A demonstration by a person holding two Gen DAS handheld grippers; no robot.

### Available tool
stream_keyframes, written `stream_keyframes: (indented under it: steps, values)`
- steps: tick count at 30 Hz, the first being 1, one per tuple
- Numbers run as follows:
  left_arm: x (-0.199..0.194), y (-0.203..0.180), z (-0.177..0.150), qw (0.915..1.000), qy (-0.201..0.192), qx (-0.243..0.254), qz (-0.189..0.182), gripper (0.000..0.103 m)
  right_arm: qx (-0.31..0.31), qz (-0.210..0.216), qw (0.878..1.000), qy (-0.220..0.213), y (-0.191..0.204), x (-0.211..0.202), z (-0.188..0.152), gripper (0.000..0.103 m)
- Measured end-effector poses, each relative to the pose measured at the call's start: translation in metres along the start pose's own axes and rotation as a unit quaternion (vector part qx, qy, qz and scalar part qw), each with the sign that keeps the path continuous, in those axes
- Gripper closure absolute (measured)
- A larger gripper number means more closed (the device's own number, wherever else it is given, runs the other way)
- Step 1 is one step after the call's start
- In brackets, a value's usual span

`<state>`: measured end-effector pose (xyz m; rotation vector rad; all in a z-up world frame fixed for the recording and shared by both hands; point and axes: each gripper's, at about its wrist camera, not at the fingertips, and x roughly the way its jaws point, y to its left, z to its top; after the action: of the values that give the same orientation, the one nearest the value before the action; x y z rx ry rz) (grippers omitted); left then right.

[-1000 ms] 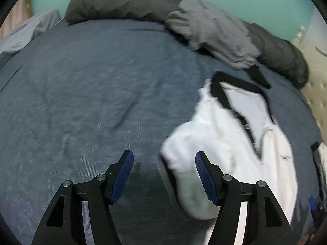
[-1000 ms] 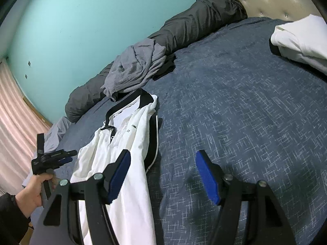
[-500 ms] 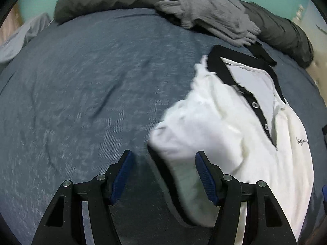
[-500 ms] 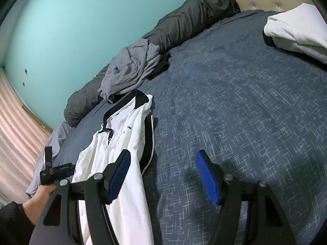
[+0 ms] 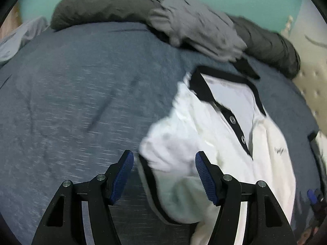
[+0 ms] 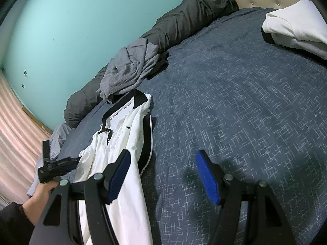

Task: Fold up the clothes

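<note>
Both fisheye views: strong barrel distortion, black vignette in the corners, straight edges bowed near the rim. Light soft, even, moderate; no glare. Left wrist view motion-blurred throughout: weave of the blue-grey woven bedspread (image 5: 81,102) streaks sideways, crumpled grey garment (image 5: 196,24) smeared. Right wrist view sharp; weave crisp, soft dark shadows on the bedspread (image 6: 235,102) beneath the right gripper's (image 6: 163,175) fingers. White polo shirt with black collar (image 5: 214,138) bright, nearly overexposed.
</note>
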<state>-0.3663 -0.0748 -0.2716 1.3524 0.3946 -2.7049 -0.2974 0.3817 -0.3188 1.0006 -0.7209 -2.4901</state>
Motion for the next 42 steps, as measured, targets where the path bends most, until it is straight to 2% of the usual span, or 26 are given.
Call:
stream_keyframes:
  steps: [4,7,12,16,17,18,19,22,27,32,35,39,42]
  values:
    - [0.004,0.032,-0.004,0.9987,0.018,-0.039,0.027,0.036,0.001,0.002,1.0,0.001,0.0,0.001,0.0,0.036]
    - [0.014,0.039,-0.012,0.9982,0.035,-0.038,0.029,0.036,0.0,0.002,1.0,0.002,0.001,0.002,-0.001,0.036]
    - [0.03,0.03,-0.004,0.9987,0.03,-0.039,0.011,0.036,-0.002,0.001,1.0,0.004,0.001,0.004,-0.002,0.036]
    - [0.039,0.022,0.005,0.9981,0.036,-0.042,-0.027,0.038,0.0,-0.001,1.0,0.008,-0.001,0.007,-0.003,0.036]
    - [0.04,0.019,0.006,0.9981,0.037,-0.04,-0.028,0.042,0.0,-0.001,1.0,0.009,-0.002,0.008,-0.003,0.036]
    - [0.04,0.016,0.007,0.9981,0.038,-0.038,-0.029,0.06,-0.001,-0.001,1.0,0.01,-0.002,0.009,-0.003,0.036]
    - [0.042,0.011,0.009,0.998,0.042,-0.034,-0.033,0.072,-0.001,-0.002,1.0,0.011,-0.001,0.009,-0.004,0.036]
    - [0.035,0.002,0.013,0.9979,0.04,-0.021,-0.047,0.087,-0.003,-0.001,1.0,0.011,0.0,0.01,-0.004,0.036]
    - [0.006,-0.002,0.026,0.9988,0.011,-0.012,-0.047,0.09,-0.004,-0.001,1.0,0.011,0.001,0.01,-0.005,0.036]
    - [-0.039,0.021,0.042,0.9994,-0.029,-0.019,-0.005,0.093,0.0,-0.005,1.0,0.007,0.0,0.008,-0.005,0.036]
    - [-0.056,0.046,0.05,0.9986,-0.037,-0.028,0.025,0.094,0.003,-0.008,1.0,0.004,-0.002,0.007,-0.004,0.036]
    - [-0.077,0.082,0.06,0.9948,-0.055,-0.045,0.073,0.096,0.004,-0.007,1.0,0.004,-0.002,0.008,-0.003,0.036]
    - [-0.084,0.095,0.071,0.9905,-0.07,-0.047,0.109,0.096,0.003,-0.008,1.0,0.004,-0.001,0.009,-0.003,0.036]
